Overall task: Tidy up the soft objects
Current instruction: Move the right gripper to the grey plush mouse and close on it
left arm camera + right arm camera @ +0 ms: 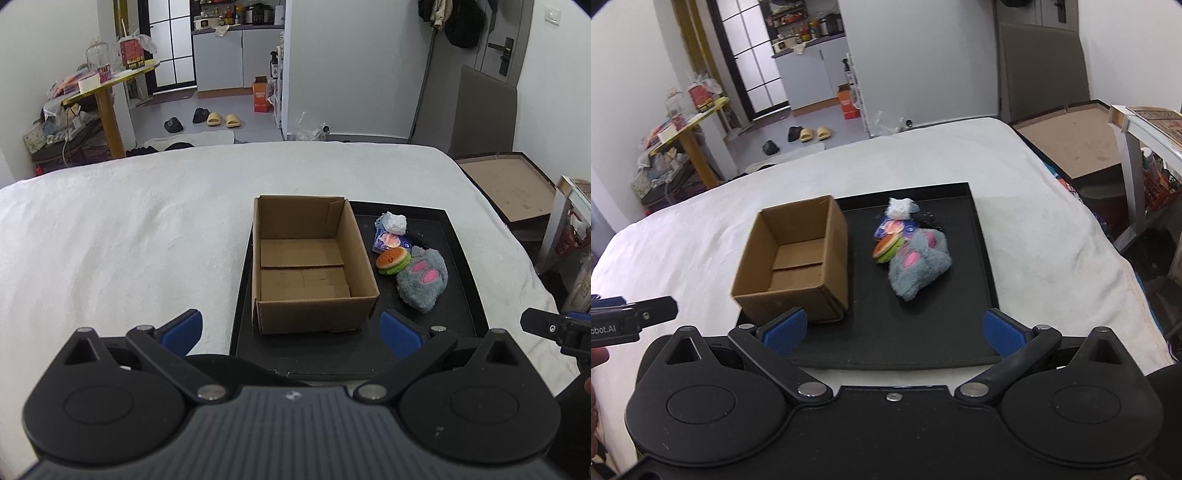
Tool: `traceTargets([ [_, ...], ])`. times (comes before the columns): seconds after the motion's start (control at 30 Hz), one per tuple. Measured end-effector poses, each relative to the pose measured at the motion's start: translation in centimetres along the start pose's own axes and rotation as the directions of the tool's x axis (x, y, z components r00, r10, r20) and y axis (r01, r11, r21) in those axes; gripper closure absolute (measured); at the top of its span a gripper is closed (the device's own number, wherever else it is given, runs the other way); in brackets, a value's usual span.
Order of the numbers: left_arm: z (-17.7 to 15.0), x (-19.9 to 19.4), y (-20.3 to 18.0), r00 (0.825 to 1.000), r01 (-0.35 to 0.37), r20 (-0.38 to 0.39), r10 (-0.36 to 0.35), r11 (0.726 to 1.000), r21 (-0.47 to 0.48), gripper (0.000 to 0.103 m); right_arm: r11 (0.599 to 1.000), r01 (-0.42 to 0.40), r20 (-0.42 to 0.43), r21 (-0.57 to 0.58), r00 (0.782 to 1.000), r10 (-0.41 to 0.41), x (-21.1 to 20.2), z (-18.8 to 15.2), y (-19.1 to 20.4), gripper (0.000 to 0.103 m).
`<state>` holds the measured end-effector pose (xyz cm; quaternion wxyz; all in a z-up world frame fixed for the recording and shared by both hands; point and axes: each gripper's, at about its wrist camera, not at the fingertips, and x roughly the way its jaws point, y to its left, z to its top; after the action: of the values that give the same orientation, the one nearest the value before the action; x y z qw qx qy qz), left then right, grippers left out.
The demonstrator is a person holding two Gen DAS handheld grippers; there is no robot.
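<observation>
An open, empty cardboard box point(306, 258) point(796, 264) stands on the left part of a black tray point(458, 295) point(960, 317). To its right lie a grey plush paw with pink pads point(423, 282) point(919, 264), a small burger plush point(393, 260) point(886, 249), a blue packet point(389, 242) point(892, 227) and a crumpled white wad point(393, 221) point(901, 206). My left gripper point(291, 334) is open, just before the box's near wall. My right gripper point(895, 334) is open over the tray's near edge, short of the plush paw.
The tray rests on a bed covered with a white blanket point(129, 236) point(1052, 206). Beyond the bed are a yellow table point(107, 92) with clutter, slippers point(225, 119) on the floor, and a flat brown board point(513, 184) at the right.
</observation>
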<state>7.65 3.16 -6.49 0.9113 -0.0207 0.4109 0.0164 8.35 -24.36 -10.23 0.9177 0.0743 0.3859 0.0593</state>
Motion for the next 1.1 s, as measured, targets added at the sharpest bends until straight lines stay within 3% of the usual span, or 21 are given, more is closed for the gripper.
traceTargets([
  [0.3,0.6,4.0,1.2,0.999,-0.014,-0.034,0.014,1.000,-0.012,0.003,0.998,-0.061,0.002,0.025,0.998,0.061,3.3,1.4,-1.0,0.001],
  [0.7,1.1,7.5,2.1,0.996,-0.068,-0.056,0.067,0.998,-0.018,0.004,1.000,-0.026,-0.024,-0.006,0.999,0.026,7.4,3.3,-2.3,0.001],
  [0.93,1.7,9.6,2.8,0.995,-0.078,-0.055,0.077,0.997,-0.010,0.011,1.000,-0.030,0.001,0.001,1.000,0.030,10.1,4.6,-3.2,0.002],
  [1.1,1.6,11.4,2.9,0.992,-0.089,-0.088,0.090,0.996,0.009,0.020,0.995,-0.066,0.012,0.069,0.998,0.065,12.0,4.0,-4.5,0.005],
])
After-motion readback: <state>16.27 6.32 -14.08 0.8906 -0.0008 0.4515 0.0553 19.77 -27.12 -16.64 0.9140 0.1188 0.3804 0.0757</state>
